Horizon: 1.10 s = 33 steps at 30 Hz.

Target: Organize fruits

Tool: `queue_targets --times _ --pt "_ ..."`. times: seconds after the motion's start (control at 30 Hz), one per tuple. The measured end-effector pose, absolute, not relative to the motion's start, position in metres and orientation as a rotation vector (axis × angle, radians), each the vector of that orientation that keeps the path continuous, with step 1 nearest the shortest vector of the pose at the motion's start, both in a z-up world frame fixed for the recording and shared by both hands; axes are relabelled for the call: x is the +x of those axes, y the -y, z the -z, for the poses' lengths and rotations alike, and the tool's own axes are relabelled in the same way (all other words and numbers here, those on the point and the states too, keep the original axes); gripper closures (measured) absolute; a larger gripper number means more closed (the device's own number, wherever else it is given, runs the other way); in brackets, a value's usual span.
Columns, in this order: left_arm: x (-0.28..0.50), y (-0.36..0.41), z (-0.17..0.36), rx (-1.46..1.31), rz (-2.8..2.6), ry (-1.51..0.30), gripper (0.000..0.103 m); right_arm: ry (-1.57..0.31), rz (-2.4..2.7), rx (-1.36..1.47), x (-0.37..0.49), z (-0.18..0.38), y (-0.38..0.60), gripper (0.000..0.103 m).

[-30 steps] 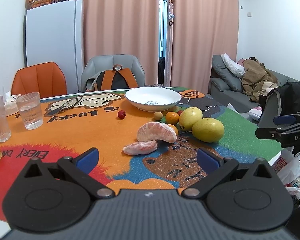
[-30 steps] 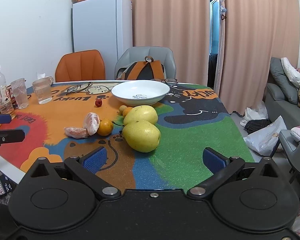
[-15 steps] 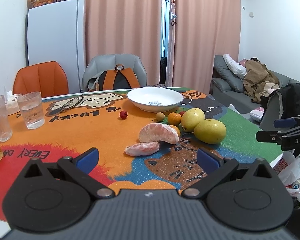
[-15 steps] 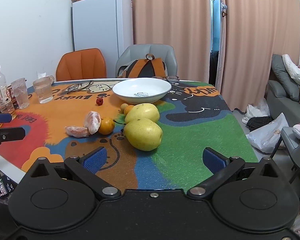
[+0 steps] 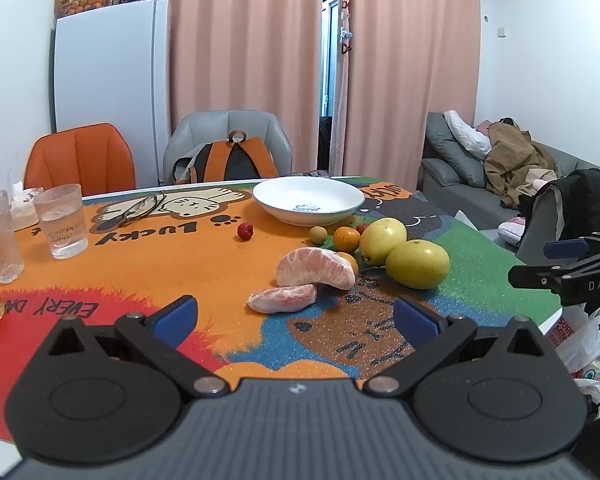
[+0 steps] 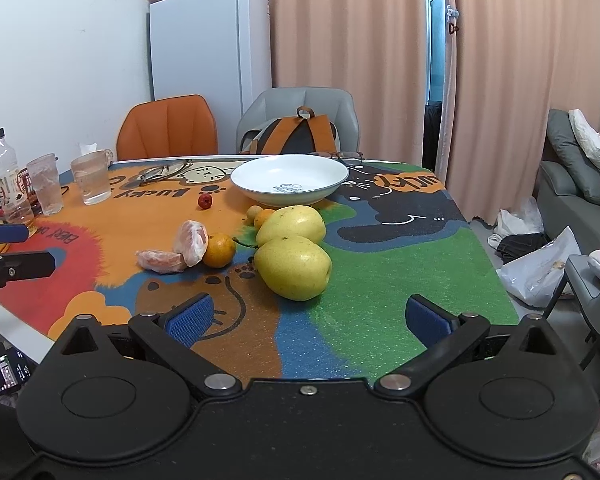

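Both grippers have eased slightly closer to the table since a second ago, the fruit looming a little larger. Nothing has been lifted yet, and the white bowl [image 6: 289,182] beyond the fruit sits empty. Right gripper [image 6: 307,319], fingers spread wide and empty, faces the near yellow fruit [image 6: 293,267] dead ahead, so it looks nearer. Left gripper [image 5: 296,317], equally wide and empty, has the peeled citrus pieces [image 5: 284,298] just ahead.

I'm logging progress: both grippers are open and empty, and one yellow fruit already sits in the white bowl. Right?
Not quite. The white bowl is empty; both yellow fruits lie on the table mat in front of it, as the right wrist view shows. The left gripper and right gripper are indeed open and empty.
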<state>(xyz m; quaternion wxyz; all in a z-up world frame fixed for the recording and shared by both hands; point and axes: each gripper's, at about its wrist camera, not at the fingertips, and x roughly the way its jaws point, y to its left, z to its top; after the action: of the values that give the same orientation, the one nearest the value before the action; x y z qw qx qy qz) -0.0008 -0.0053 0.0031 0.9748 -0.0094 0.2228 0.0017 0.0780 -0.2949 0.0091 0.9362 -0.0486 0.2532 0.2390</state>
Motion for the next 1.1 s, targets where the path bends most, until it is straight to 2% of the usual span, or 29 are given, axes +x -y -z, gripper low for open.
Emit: queue_targets --times 1.1 --pt "-0.003 0.007 -0.006 -0.017 -0.004 -0.424 0.000 -0.502 -0.520 -0.135 0.074 -0.010 0.281 0.000"
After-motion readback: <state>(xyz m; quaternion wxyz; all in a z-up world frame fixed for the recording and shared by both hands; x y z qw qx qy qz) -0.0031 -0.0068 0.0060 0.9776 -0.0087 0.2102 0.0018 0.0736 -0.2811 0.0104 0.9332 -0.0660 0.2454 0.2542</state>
